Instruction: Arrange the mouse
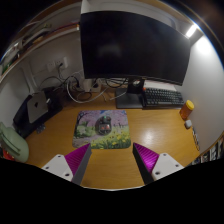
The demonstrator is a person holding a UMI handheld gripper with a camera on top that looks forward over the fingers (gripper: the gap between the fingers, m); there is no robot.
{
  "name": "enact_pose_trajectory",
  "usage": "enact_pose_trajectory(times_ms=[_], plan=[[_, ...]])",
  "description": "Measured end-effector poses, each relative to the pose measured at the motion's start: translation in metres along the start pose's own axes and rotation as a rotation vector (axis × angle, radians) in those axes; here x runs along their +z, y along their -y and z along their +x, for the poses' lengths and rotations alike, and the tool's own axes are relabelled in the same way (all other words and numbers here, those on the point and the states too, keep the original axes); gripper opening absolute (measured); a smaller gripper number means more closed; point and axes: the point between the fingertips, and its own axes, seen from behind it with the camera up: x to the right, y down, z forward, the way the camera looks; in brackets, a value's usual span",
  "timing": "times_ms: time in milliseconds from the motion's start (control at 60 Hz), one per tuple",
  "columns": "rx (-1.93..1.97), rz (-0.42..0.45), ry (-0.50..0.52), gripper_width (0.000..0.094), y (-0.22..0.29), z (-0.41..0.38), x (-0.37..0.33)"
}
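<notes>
On the wooden desk (150, 130), a mouse pad (103, 128) lies just ahead of the released gripper (111, 158), nothing between its fingers. Behind the pad stand a dark monitor (134, 45) and keyboard (162, 98); the small dark shape on the pad may be the mouse (102, 125).

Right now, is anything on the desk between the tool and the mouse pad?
Nothing visible does. Only bare desk lies between the open tool and the mouse pad, which sits just ahead of its fingers.
</notes>
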Motion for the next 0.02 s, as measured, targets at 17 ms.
enact_pose_trajectory(times_ms=[17], plan=[[0.000,-0.001,0.000,0.0857,0.0000,0.0007,0.0003]])
